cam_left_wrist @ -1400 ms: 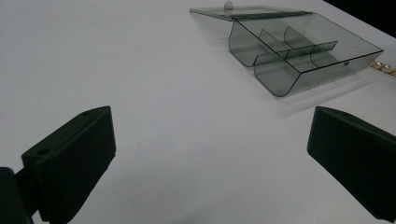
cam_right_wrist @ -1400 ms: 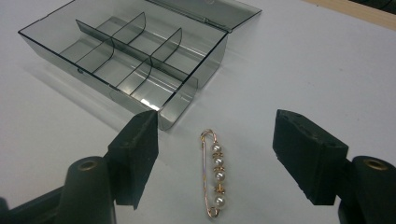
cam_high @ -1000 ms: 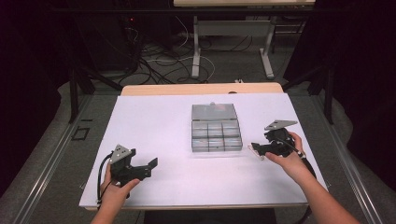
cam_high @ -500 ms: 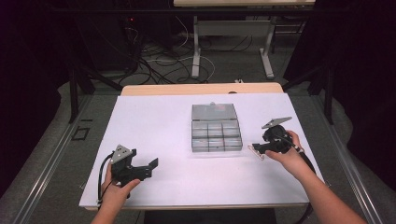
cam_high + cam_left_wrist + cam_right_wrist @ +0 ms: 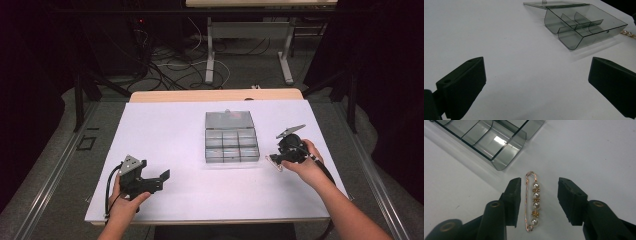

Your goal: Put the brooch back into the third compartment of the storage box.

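My right gripper [image 5: 538, 202] has its jaws part spread and they have just been closing, with the pin [image 5: 533, 201] lying flat on the table [image 5: 599, 152] between them. The pin's gold wire runs close beside my left-hand pad, nearly touching it; a clear gap remains to the other pad, so nothing pinches it. Its pearls line up along the jaws, loop end pointing away towards the box [image 5: 486, 137], which lies just beyond. My left gripper [image 5: 536, 87] has its jaws spread wide over bare table, well apart from the box.
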